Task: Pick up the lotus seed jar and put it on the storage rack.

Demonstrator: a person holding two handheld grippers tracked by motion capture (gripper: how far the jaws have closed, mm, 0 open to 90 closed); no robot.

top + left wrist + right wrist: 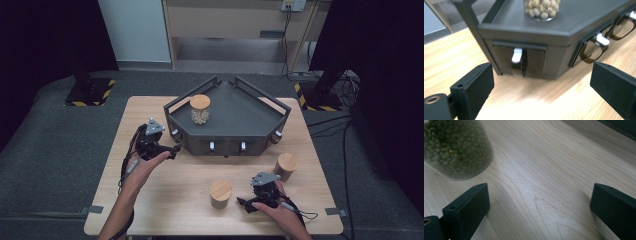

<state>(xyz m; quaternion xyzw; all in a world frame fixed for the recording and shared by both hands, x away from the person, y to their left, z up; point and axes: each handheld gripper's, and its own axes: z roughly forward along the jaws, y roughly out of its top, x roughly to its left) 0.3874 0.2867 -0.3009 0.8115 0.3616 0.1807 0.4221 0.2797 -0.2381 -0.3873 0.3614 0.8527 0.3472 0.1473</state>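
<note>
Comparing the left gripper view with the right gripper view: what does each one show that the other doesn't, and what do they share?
Left gripper view alone: the dark tray stand, the white-tabbed drawer pull on its near front panel, further pulls along the next face, and the bottom of a jar of pale nuts on the tray.

Right gripper view alone: a clear jar of green beans standing on the table, beyond the left jaw.

Shared: the light wooden table and a pair of black tongs standing wide open with nothing between them.
</note>
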